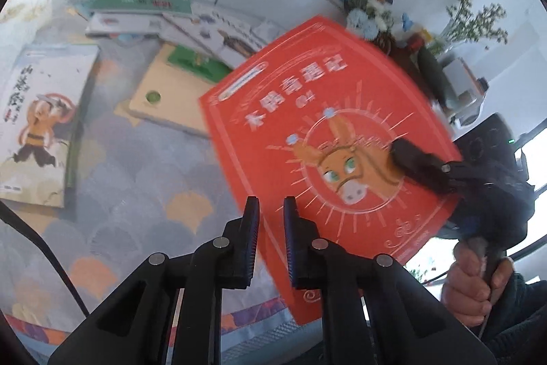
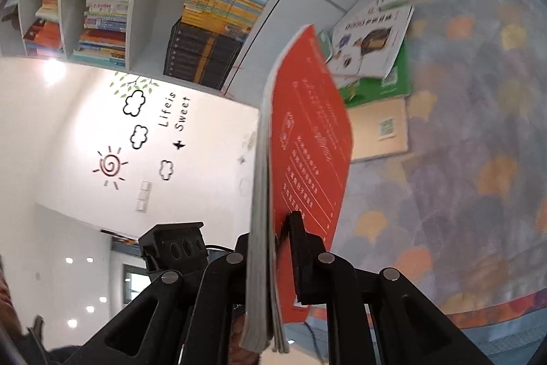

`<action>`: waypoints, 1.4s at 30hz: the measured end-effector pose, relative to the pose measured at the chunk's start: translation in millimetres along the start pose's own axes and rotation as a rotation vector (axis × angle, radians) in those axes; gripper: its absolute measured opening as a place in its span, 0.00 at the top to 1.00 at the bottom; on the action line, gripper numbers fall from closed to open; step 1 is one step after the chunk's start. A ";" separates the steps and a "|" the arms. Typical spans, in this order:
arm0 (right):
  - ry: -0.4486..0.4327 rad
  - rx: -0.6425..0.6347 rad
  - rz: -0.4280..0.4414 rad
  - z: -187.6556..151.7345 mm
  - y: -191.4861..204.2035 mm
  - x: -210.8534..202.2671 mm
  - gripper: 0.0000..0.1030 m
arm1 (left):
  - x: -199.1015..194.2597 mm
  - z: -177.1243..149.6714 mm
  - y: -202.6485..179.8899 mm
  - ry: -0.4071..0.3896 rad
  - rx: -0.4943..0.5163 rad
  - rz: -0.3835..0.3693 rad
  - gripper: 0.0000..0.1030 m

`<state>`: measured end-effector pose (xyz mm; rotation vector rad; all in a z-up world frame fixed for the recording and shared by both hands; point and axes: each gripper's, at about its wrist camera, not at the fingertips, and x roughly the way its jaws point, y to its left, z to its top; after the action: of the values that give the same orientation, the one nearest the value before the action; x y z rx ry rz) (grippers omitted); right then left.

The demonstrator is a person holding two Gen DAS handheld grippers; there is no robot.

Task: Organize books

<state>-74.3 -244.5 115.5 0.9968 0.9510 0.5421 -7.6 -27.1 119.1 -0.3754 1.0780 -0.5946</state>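
A red book (image 1: 307,112) with a donkey on its cover hangs tilted above the patterned rug (image 1: 136,180). My right gripper (image 1: 405,156) comes in from the right and is shut on the book's edge, one finger lying across the cover. The right wrist view shows the same red book (image 2: 307,132) edge-on, clamped in the right gripper (image 2: 273,228); the right finger (image 2: 302,248) presses the back cover and the left finger is hidden behind the pages. My left gripper (image 1: 271,206) hovers in front of the book's lower corner, shut, with nothing between its pads.
Loose books lie on the rug: a white one with a cartoon figure (image 1: 37,122), a beige one (image 1: 171,101), a green one (image 1: 147,0). A full white bookshelf (image 2: 212,23) stands behind. Flowers (image 1: 475,19) are at right. A hand (image 1: 475,279) grips the right handle.
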 end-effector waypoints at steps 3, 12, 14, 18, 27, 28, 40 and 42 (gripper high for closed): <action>0.015 0.041 0.041 -0.4 -3.4 7.1 0.89 | -16.1 0.6 9.8 -0.037 -0.029 -0.018 0.90; 0.104 -0.008 0.141 8.8 40.2 58.8 0.89 | -68.7 6.6 54.6 -0.156 -0.125 0.074 0.90; 0.130 -0.032 0.167 11.0 51.7 77.0 0.89 | -83.5 7.3 66.5 -0.183 -0.146 0.117 0.90; 0.183 -0.036 0.233 12.1 70.3 117.5 0.89 | -118.5 6.8 90.7 -0.244 -0.197 0.183 0.90; 0.229 0.018 0.342 8.6 81.6 203.9 0.89 | -137.8 16.6 157.5 -0.243 -0.340 0.319 0.90; 0.228 0.023 0.341 8.0 80.2 210.6 0.89 | -136.9 15.7 161.2 -0.264 -0.322 0.341 0.90; 0.238 0.084 0.250 4.6 35.6 258.5 0.89 | -103.5 -19.0 233.5 -0.364 -0.562 0.176 0.90; 0.247 0.147 0.237 2.1 20.5 264.5 0.89 | -98.9 -22.5 241.4 -0.363 -0.593 0.115 0.90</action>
<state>61.1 -35.5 24.2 1.2028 1.1108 0.8166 3.0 223.6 44.4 -0.8936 0.8993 -0.0817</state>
